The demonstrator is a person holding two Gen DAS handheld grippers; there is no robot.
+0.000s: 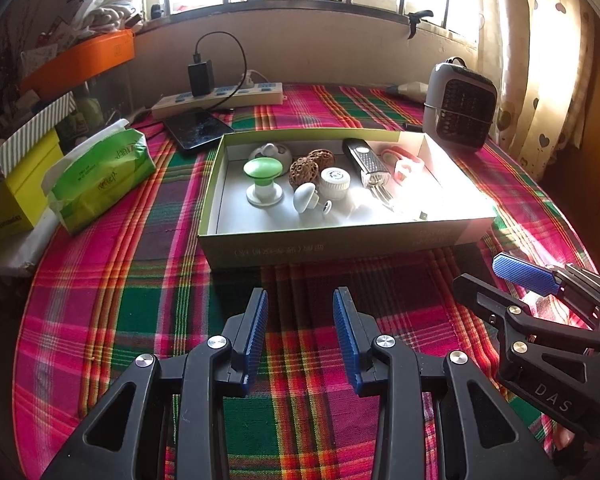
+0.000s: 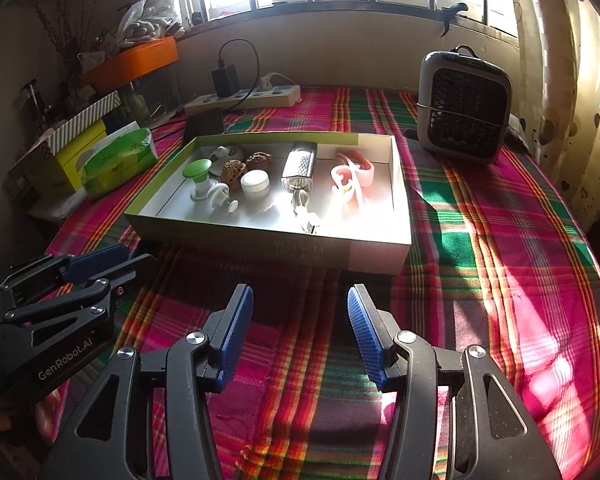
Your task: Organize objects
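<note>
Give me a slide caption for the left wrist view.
Open left gripper hovers over plaid tablecloth, facing shallow cardboard box of small household items; right gripper alongside.

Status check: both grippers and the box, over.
Left gripper open, empty. Right gripper open, empty. Box ahead on tablecloth, items inside. Path clear.

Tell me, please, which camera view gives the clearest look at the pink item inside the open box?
The right wrist view: there the pink item lies near the middle of the frame, its curled shape visible despite glare. In the left wrist view, the pink item sits farther off in the box, smaller and partly washed out.
</note>
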